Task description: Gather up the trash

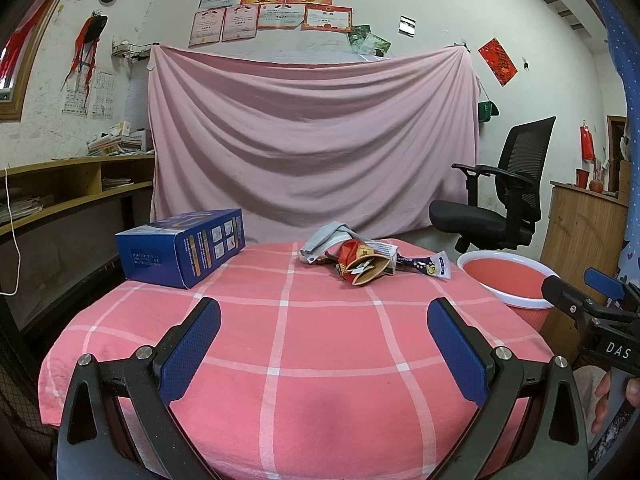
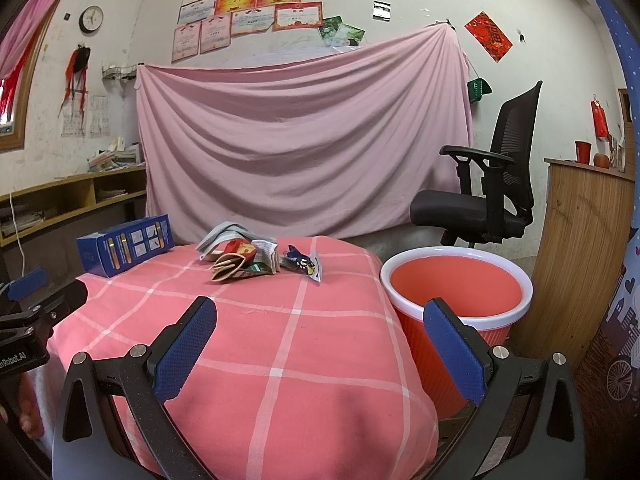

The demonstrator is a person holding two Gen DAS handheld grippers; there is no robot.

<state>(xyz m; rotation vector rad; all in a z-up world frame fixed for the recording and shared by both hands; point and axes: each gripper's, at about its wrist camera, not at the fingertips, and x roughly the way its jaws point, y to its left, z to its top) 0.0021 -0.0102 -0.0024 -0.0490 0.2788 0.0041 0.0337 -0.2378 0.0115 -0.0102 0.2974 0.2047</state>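
On table far edge: crumpled foil-and-paper wrapper pile (image 2: 256, 258) | both hand-held grippers, left (image 1: 324, 344) and right (image 2: 320, 344), wide, empty | advise: pinch one wrapper, carry to red plastic bin (image 2: 456, 292).

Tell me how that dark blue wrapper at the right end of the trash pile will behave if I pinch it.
The dark blue wrapper looks thin and creased, so probably floppy and very light. Its glossy film may slip between pads. It lies beside other wrappers, so neighbours might drag along.
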